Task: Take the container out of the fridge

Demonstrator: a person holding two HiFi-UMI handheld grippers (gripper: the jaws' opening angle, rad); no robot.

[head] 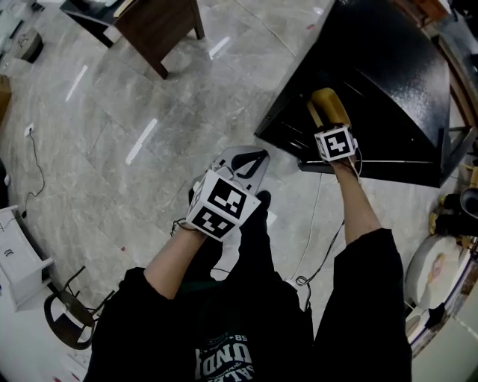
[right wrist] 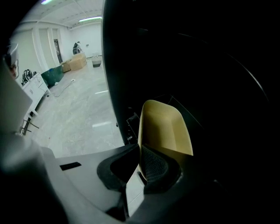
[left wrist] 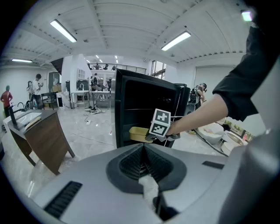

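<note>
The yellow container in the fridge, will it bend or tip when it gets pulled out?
Probably stiff: the yellow container keeps its shape though the right gripper pinches just one wall. Its inside looks empty, so it is likely light. Held by one edge, it may tilt or swing.

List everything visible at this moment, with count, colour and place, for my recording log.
fridge: one, black, open, upper right
container: one, yellow, at the fridge's opening, its rim clamped by the right gripper
table: one, dark wood, top left
floor: grey marble-look, all around
cable: one, white, on the floor by the fridge
chair: one, dark frame, lower left
left gripper: one, grey with a black-and-white marker cube, centre, jaws together, empty
right gripper: one, same build, jaws shut on the container's rim
arms: two, black sleeves, bare forearms
</note>
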